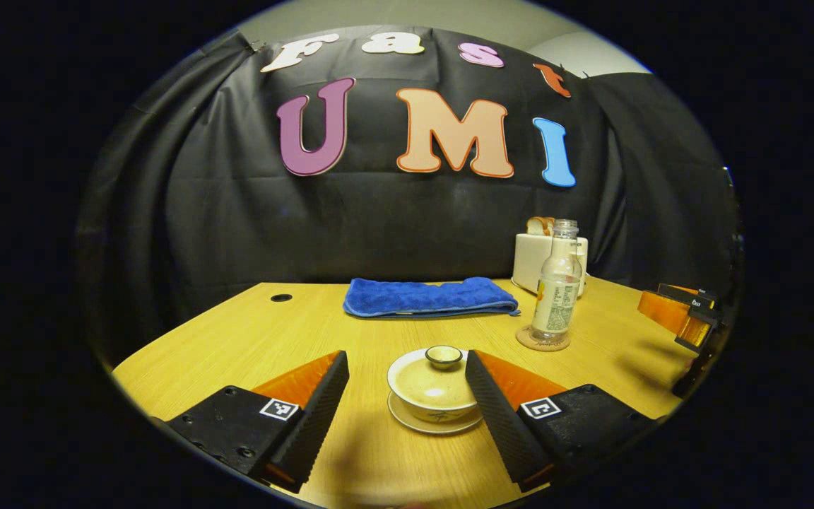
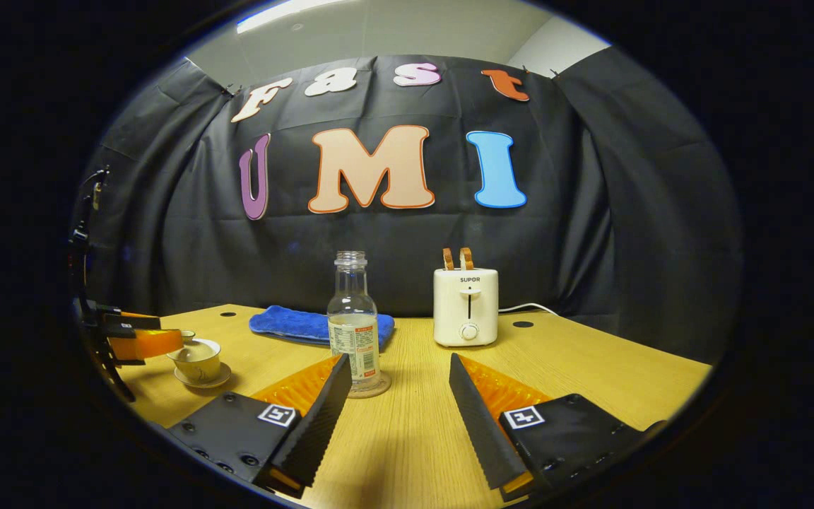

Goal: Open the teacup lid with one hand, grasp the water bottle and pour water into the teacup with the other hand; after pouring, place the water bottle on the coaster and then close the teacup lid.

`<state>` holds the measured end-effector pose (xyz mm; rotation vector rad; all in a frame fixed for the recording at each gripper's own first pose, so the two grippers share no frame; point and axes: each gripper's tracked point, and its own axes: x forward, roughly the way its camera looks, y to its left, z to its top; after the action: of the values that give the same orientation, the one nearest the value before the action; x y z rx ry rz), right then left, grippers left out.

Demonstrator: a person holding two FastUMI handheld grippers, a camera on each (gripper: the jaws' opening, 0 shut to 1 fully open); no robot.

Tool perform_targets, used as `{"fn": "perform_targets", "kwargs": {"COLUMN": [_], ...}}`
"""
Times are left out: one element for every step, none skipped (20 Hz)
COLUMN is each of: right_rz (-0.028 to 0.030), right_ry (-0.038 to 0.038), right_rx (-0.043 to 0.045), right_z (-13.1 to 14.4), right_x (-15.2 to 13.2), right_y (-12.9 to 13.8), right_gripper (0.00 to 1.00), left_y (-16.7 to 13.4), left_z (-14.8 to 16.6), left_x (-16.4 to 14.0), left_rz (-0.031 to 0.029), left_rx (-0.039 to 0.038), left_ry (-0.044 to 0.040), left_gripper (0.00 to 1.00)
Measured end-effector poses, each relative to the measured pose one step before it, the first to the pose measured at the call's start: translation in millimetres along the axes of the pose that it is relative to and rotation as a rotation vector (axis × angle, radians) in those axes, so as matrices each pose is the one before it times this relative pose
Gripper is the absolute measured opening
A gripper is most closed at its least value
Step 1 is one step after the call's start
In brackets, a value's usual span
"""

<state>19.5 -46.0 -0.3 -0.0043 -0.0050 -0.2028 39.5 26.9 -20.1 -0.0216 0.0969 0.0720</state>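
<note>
flanking round glazed teacup (image 1: 434,391), left gripper (image 1: 407,399) gapes.

Teacup (image 1: 434,393): cream, speckled, on a matching saucer (image 1: 435,421); lid (image 1: 442,356) seated on top, knob up. Water bottle (image 1: 557,285): clear plastic, uncapped, upright, labelled, low water level. It stands on a round cork coaster (image 1: 543,339), well apart from the cup, on the wooden table (image 1: 237,339).
</note>
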Motion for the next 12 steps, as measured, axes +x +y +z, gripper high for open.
{"fn": "perform_targets", "kwargs": {"right_rz": [-0.00009, -0.00008, 0.00021, 0.00003, -0.00036, -0.00519, -0.00815, -0.00855, -0.00721, -0.00204, -0.00223, -0.00618], "right_ry": [-0.00005, -0.00014, -0.00019, 0.00023, -0.00024, 0.00057, -0.00169, 0.0, -0.00032, -0.00032, -0.00021, -0.00034], "right_rx": [-0.00016, 0.00028, -0.00012, 0.00006, -0.00015, -0.00062, 0.00025, -0.00042, -0.00055, 0.0005, -0.00052, -0.00036], "right_z": [-0.29, 0.16, -0.4, 0.08, 0.02, -0.08, 0.15, 0.48, -0.46, 0.31, -0.26, 0.3], "right_x": [-0.15, 0.13, 0.13, 0.16, 0.27, -0.27, 0.33, -0.68, -0.05, -0.57, -0.45, -0.22], "right_y": [0.36, 0.08, -0.3, -0.04, -0.09, -1.47, -1.86, -1.22, -1.72, -0.47, -0.34, -1.33], "right_gripper": [0.9, 0.9, 0.9, 0.9, 0.9, 0.9, 0.9, 0.9, 0.9, 0.9, 0.9, 0.9], "left_y": [1.87, 3.21, 3.56, 3.99, 4.55, 4.1, 4.6, 3.87, 2.99, 2.53, 3.42, 3.43], "left_z": [2.41, 0.43, 0.63, 1.06, 1.4, 0.42, 0.66, 1.53, 2.04, 1.74, 4.42, -1.66], "left_x": [-3.5, -4.06, -2.6, -1.36, -0.92, -1.45, -1.21, -2.29, -1.74, -1.6, -0.4, 0.84], "left_rz": [0.01316, 0.01775, 0.01806, 0.01902, 0.02146, 0.02326, 0.02434, 0.01921, 0.02016, 0.02095, 0.01787, 0.01846], "left_rx": [0.00028, 0.0007, 0.00324, 0.00273, -0.00087, -0.00212, -0.00117, 0.00123, 0.00319, 0.00374, 0.00834, -0.00622], "left_ry": [-0.0153, -0.01125, -0.00956, -0.00285, -0.00557, -0.0044, -0.00596, -0.00776, -0.01016, -0.01608, -0.0236, 0.0071], "left_gripper": [0.97, 0.98, 0.97, 0.98, 0.97, 1.0, 0.97, 0.98, 0.98, 0.98, 0.98, 0.98]}}
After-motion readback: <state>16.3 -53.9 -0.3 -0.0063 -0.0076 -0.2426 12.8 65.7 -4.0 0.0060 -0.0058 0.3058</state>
